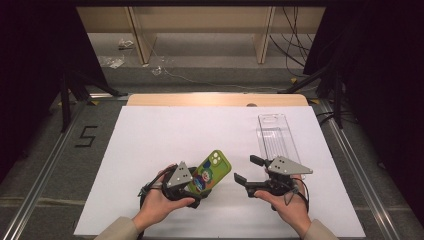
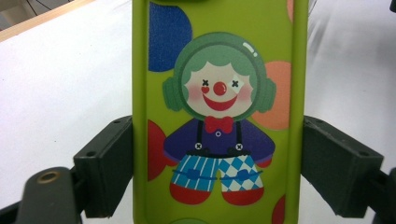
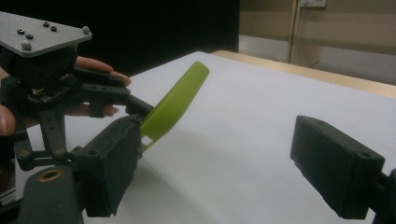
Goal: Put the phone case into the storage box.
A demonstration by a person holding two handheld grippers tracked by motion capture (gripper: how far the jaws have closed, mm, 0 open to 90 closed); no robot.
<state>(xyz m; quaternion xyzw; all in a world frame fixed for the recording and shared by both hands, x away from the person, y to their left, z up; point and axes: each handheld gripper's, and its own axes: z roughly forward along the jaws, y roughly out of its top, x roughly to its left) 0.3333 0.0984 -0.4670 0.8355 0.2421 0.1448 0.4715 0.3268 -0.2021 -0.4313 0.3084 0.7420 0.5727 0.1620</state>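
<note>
The phone case [image 2: 219, 112] is lime green with a clown print: green hair, red nose, purple shirt, blue-and-white checked trousers. The table sheet [image 1: 165, 135] is white.

**Counting the Things on the Table**

There are two hand-held grippers: a left hand-held gripper [image 1: 200, 186] and a right hand-held gripper [image 1: 246, 168]. Each one has two black jaws, so that makes four jaws. Each one has one grey three-cornered plate on top, so that makes two plates.

There are two hands: one left hand [image 1: 159, 199] and one right hand [image 1: 289, 204].

There is one green phone case [image 1: 210, 172]. It has one clown picture [image 2: 218, 116] on it. The clown has one red nose and one red bow tie.

There is one clear plastic tray [image 1: 276, 132].

There is one table [image 1: 165, 130] with one white sheet on it.

There is one number five [image 1: 86, 136] marked on the floor.
</note>
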